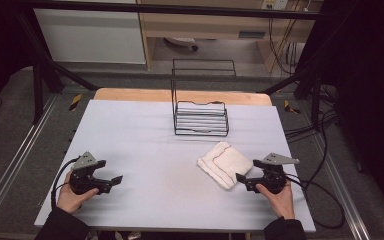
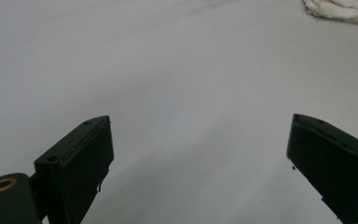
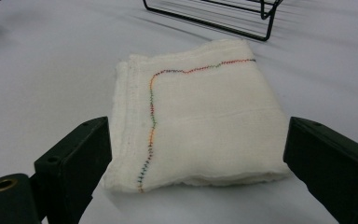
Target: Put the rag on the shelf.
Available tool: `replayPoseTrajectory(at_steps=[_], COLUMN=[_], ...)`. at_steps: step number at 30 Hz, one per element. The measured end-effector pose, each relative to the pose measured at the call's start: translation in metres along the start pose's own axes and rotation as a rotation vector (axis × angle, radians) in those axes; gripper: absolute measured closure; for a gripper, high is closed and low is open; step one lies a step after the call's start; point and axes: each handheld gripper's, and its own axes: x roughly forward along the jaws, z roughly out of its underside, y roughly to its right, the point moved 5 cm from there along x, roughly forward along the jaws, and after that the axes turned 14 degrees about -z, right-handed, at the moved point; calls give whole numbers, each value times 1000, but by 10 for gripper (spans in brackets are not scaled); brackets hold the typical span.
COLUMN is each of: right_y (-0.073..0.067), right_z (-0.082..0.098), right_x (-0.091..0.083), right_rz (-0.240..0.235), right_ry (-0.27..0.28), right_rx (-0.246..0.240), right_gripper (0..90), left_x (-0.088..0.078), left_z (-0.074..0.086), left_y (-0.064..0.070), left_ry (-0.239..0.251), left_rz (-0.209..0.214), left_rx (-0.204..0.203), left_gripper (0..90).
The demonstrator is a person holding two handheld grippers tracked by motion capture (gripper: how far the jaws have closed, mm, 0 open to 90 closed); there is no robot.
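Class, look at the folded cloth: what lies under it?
The cloth lies flat on the pale table cover, visible all around it. Anything beneath its folds is hidden.

Beyond your desk [image 1: 130, 130], covered in a pale grey sheet with a wooden edge at the far side, you see grey floor [image 1: 220, 50], a white cabinet [image 1: 90, 35], a light wooden unit [image 1: 205, 22], black frame bars [image 1: 45, 55] and cables [image 1: 325, 130] trailing right.
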Motion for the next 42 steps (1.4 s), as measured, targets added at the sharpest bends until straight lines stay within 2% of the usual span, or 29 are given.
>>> replayPoseTrajectory(at_steps=[3, 10, 12, 13, 20, 27, 30, 34, 37, 42], right_y=[-7, -23, -25, -26, -28, -28, -29, -28, -28, -33], right_z=[-4, -10, -11, -12, -15, -14, -13, -14, -17, -25], right_x=[10, 37, 41, 49, 71, 85, 89, 89, 87, 84], right_rz=[-2, -50, -52, -49, -26, -8, 22, 43, 41, -8], right_ry=[-20, -89, -100, -118, -162, -189, -213, -215, -202, -144], right_rx=[-11, -51, -51, -57, -91, -114, -154, -166, -158, -137], right_gripper=[130, 342, 368, 419, 582, 702, 760, 858, 874, 879], left_x=[0, 0, 0, 0, 0, 0, 0, 0, 0, 0], left_z=[0, 0, 0, 0, 0, 1, 1, 1, 1, 1], left_y=[0, 1, 1, 1, 0, 0, 0, 0, 0, 0], left_ry=[-1, -5, -5, -6, -6, -8, -9, -9, -10, -11], left_rz=[-2, -2, -4, -4, -9, -10, -10, -10, -10, -9], left_rx=[-3, 7, 6, 5, 8, 8, 10, 9, 10, 6], left_gripper=[70, 72, 73, 72, 73, 77, 78, 79, 80, 81])
